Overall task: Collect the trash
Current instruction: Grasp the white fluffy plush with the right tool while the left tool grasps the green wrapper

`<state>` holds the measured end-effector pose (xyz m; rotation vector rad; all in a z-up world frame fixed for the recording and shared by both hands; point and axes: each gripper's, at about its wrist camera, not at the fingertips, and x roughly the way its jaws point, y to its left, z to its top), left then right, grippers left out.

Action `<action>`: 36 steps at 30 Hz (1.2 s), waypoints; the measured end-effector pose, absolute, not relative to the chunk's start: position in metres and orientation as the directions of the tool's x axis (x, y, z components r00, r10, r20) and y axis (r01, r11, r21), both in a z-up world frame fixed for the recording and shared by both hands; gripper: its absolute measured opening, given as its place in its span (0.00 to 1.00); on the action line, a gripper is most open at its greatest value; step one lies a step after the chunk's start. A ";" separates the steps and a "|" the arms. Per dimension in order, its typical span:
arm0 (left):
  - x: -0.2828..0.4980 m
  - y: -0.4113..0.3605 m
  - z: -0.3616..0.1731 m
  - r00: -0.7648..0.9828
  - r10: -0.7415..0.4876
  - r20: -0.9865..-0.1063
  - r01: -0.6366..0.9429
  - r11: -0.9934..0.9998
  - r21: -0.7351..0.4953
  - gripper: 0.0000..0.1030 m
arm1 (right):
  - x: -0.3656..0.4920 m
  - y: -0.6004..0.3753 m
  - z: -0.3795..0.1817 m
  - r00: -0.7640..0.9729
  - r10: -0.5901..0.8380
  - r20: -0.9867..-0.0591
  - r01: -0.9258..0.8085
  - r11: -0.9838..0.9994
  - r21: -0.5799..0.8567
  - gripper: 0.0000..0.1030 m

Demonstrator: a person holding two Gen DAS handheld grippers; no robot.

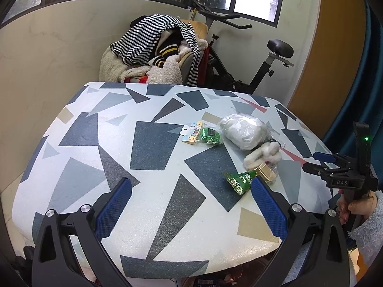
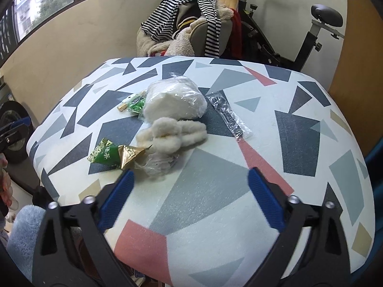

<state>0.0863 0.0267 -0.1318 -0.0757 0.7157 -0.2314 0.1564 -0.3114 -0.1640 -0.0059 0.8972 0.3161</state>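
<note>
Left tool [image 1: 191, 191] gapes wide over the bench [image 1: 153, 215], holding nothing; right tool [image 2: 190, 184] likewise. Around the white bag [image 2: 176, 100]: a green packet [image 2: 135, 104] touching its left, a green-gold wrapper [image 2: 117, 155] near in front, a fluffy toy [image 2: 172, 132] against it, a clear sleeve [image 2: 227, 113] just right.

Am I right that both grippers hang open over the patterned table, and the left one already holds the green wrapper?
Not quite. The left gripper is open and empty; the green wrapper lies on the table, as the left wrist view shows. The right gripper is open too.
</note>
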 end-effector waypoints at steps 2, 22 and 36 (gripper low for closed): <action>0.087 0.026 -0.132 0.731 -0.236 -0.640 0.184 0.972 -0.148 0.94 | 0.159 -0.312 -0.164 0.581 0.270 -0.768 -0.269 0.954 0.132 0.80; 0.099 0.000 -0.159 0.681 -0.303 -0.667 0.236 0.953 -0.192 0.89 | 0.225 -0.269 -0.192 0.525 0.338 -0.781 -0.266 0.937 0.226 0.47; 0.134 -0.002 -0.196 0.525 -0.502 -0.687 0.126 0.845 -0.520 0.66 | 0.184 -0.300 -0.167 0.658 0.216 -0.722 -0.189 0.975 0.119 0.31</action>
